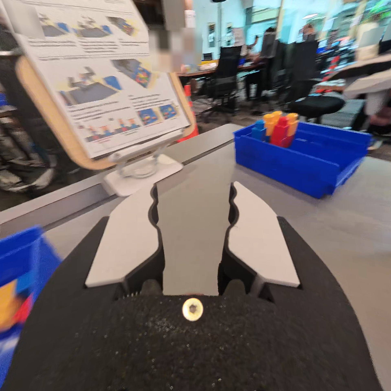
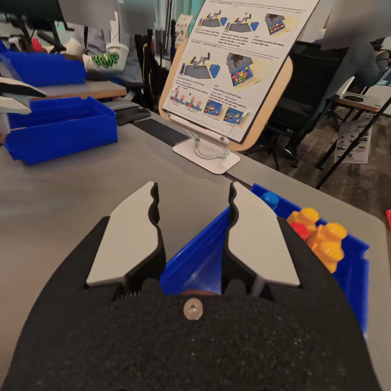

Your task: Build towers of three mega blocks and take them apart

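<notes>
Nearby, the left gripper and right gripper both gaped empty above the grey table. Farther right, assembled towers stood in a blue bin, so dismantling probably remained.

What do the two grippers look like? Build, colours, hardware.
Both look identical. The left gripper and right gripper each have a black, grainy-textured body, two light grey flat-topped fingers with black wavy inner edges, and one round screw at the centre of the base, brass-coloured on the left, silver on the right. No cables or sleeves show.
</notes>
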Demonstrator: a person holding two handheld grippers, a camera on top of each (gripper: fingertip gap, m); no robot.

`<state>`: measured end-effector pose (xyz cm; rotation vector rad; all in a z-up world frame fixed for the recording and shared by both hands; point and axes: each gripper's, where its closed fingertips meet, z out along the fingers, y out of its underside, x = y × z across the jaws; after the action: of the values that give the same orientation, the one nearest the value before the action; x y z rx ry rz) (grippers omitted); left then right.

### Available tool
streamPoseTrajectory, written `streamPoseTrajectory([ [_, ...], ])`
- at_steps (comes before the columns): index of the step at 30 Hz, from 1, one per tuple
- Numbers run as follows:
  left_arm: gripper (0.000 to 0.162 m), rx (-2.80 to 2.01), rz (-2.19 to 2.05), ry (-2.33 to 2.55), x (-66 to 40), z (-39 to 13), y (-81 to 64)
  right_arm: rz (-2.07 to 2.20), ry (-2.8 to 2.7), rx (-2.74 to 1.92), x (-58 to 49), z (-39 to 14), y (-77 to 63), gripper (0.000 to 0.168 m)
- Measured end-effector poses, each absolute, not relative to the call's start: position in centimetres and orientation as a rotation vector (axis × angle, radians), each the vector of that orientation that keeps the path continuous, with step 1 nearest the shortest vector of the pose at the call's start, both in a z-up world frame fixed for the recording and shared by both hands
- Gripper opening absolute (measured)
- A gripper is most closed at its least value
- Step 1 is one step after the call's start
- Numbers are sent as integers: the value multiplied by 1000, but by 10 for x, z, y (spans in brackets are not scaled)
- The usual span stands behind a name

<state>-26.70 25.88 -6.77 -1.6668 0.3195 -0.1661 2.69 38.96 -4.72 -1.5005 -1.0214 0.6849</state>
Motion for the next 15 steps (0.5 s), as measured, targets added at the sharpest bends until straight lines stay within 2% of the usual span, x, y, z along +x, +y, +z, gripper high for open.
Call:
streamPoseTrajectory([
  [2, 58, -1721, -112, 220, -288, -73, 224, 704, -937, -1504, 32, -69, 374, 61],
  [4, 58, -1787, -150, 111, -306, -87, 189, 771, -836, -1547, 41, -93, 359, 59],
  [9, 58, -1944, -83, -192, -368, -147, 116, 789, -704, -1650, 62, -151, 330, 60],
  [12, 62, -2060, -14, -362, -400, -178, 85, 718, -674, -1684, 70, -171, 327, 60],
  [15, 62, -2062, -50, -525, -415, -179, 73, 661, -659, -1693, 72, -176, 330, 61],
])
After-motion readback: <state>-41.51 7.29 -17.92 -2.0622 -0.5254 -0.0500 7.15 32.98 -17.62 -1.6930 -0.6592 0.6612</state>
